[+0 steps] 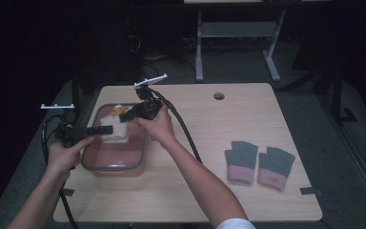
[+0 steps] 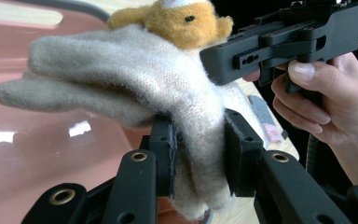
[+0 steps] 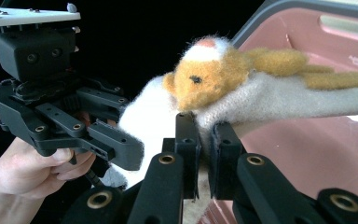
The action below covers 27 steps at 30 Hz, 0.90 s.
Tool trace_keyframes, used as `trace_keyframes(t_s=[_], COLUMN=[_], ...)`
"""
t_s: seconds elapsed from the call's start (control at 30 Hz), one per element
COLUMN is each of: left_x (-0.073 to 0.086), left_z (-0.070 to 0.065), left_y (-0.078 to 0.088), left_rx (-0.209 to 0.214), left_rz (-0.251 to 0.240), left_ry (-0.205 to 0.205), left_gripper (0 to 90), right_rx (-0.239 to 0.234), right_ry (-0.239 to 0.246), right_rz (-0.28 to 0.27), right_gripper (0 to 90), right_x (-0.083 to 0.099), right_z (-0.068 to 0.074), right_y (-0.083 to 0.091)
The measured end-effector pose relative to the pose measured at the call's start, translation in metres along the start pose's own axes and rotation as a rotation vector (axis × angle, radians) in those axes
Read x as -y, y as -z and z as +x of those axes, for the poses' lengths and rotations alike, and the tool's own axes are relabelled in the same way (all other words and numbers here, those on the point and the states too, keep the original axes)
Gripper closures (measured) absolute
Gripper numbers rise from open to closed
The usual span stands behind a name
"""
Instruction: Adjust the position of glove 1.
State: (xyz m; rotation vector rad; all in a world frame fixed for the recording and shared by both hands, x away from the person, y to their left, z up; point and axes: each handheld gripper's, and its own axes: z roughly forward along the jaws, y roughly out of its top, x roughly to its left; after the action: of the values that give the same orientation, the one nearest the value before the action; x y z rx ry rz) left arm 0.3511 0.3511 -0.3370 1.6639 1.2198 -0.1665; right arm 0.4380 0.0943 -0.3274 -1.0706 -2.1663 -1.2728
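A cream woolly glove point(image 1: 114, 129) with an orange plush animal point(image 1: 117, 110) on its back hangs over a pink bin point(image 1: 115, 167). My left gripper point(image 1: 102, 130) comes in from the left and is shut on the glove's cuff end point(image 2: 200, 154). From the right, my right gripper point(image 1: 125, 115) is shut on the glove's edge just below the animal's head point(image 3: 209, 77). In the left gripper view the black pads point(image 2: 164, 140) pinch bunched wool, and the right gripper view has its pads point(image 3: 186, 135) nearly together on thin fabric.
The bin has a grey rim point(image 3: 261, 21) and sits at the table's left side. A pair of grey fingerless gloves with pink cuffs point(image 1: 259, 161) lies at the right. A cable hole point(image 1: 218, 96) is near the far edge. Cables trail from both grippers.
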Motion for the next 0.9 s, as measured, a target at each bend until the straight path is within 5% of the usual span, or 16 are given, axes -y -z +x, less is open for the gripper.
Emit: trace_keyframes(t_s=[0.37,0.9], left_x=[0.011,0.023], left_z=[0.017,0.033], left_y=[-0.008,-0.030], left_rx=[-0.030,-0.095], left_rz=[0.037,0.157], left_ry=[0.046,0.073], left_gripper=[68.0,68.0], right_rx=[-0.018,0.005], right_ry=[-0.034,-0.094], right_rz=[0.027,0.104], right_gripper=[84.3,83.6], right_x=[0.009,0.026], right_z=[-0.019,-0.047], right_y=[-0.023,-0.045])
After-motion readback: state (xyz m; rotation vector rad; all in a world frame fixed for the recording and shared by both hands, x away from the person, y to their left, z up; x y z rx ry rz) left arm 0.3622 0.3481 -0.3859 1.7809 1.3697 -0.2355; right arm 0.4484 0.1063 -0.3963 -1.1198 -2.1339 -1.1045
